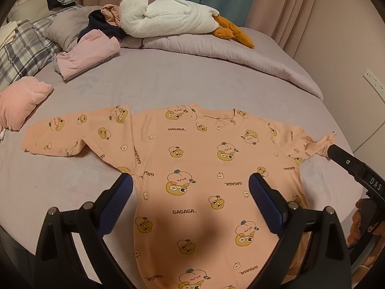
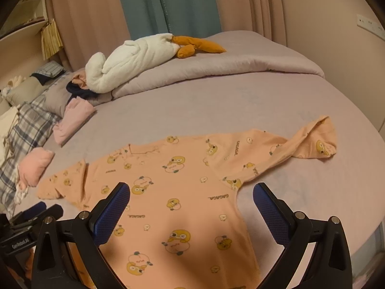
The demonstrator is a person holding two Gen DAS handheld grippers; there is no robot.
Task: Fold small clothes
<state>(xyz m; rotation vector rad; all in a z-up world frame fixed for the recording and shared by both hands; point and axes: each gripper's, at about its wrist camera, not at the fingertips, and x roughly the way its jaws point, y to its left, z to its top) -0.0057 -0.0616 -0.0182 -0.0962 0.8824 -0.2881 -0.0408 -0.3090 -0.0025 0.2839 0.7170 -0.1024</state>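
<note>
Peach duck-print top (image 1: 192, 168) lies spread flat on the bed (image 1: 168, 82), both the left gripper (image 1: 191, 185) and right gripper (image 2: 191, 195) hovering above it, jaws released, nothing held.

1. I see a peach-orange garment (image 1: 197, 168) printed with yellow ducks and dark "GAGAGA" lettering.
2. My left tongs (image 1: 190, 185) and right tongs (image 2: 191, 196) are black with blue textured pads.
3. The bed (image 1: 168, 77) sheet is pale lilac.
4. The plush goose (image 1: 168, 16) is white with orange feet.
5. The pillow (image 1: 21, 48) is grey plaid.
6. The curtain (image 2: 166, 4) is teal.
</note>
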